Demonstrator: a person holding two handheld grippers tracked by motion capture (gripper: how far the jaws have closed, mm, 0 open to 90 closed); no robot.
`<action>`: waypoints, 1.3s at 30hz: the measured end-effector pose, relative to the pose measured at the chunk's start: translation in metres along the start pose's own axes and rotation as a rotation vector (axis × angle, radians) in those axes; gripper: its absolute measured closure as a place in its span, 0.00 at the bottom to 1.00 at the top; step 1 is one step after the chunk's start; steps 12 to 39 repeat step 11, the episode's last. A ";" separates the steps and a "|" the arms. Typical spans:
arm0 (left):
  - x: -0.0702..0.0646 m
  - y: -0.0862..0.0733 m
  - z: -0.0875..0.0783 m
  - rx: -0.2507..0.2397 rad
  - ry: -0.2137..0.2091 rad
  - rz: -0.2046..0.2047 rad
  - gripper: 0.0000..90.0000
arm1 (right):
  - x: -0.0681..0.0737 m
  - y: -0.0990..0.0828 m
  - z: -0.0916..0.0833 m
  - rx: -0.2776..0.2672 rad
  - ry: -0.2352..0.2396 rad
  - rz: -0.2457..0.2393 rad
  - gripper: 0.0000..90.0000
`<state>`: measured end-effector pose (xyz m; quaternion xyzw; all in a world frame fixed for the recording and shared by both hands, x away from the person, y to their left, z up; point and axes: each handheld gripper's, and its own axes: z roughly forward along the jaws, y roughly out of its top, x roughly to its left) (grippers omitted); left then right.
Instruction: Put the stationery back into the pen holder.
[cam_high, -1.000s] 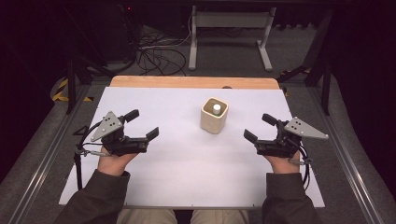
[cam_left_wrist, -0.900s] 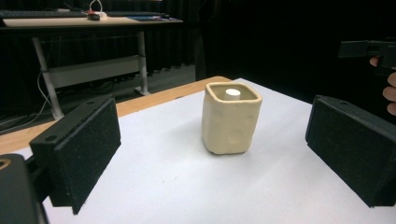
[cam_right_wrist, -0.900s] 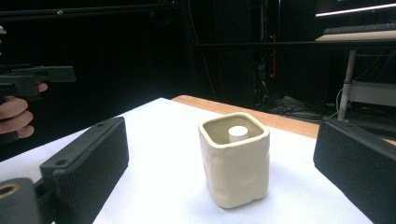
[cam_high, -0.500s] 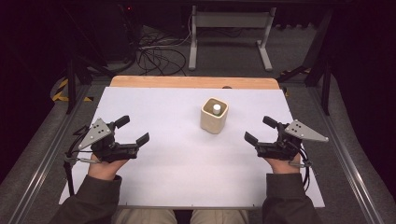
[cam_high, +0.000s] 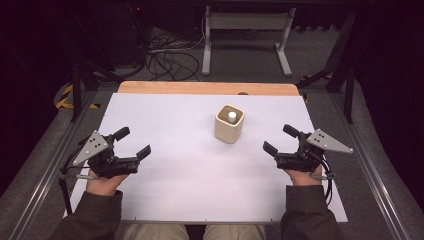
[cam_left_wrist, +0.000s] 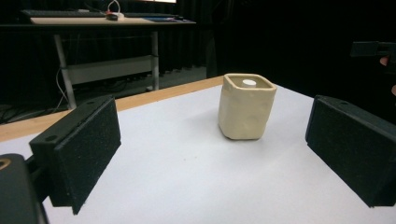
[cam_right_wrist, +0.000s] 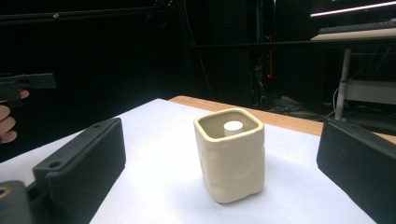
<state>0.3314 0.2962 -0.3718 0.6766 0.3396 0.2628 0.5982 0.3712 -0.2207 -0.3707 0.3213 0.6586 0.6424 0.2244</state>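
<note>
Cream cup (cam_high: 229, 123) stands between two gaping tongs.

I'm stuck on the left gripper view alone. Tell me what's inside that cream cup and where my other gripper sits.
Observer: The cup holds one small white-capped thing, standing below the rim at the middle; I can't tell what it is.
Operator: Give me the right gripper.
Observer: The right gripper is open, off to the cup's right and nearer the person, touching nothing.
Operator: Now place mine on the table.
Observer: The left gripper is open too, near the white mat's left edge, farther from the cup than the right one.
Operator: Report what lies past the mat.
Observer: A bare wooden strip runs along the far edge; beyond it, cables on the floor.
</note>
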 end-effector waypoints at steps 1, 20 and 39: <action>0.000 -0.001 0.000 0.001 0.002 -0.005 0.05 | -0.001 0.000 0.000 0.001 -0.001 0.004 0.02; 0.006 -0.007 0.005 0.057 -0.002 -0.027 0.04 | -0.001 -0.001 0.002 0.015 0.005 -0.002 0.02; 0.006 -0.007 0.005 0.057 -0.002 -0.027 0.04 | -0.001 -0.001 0.002 0.015 0.005 -0.002 0.02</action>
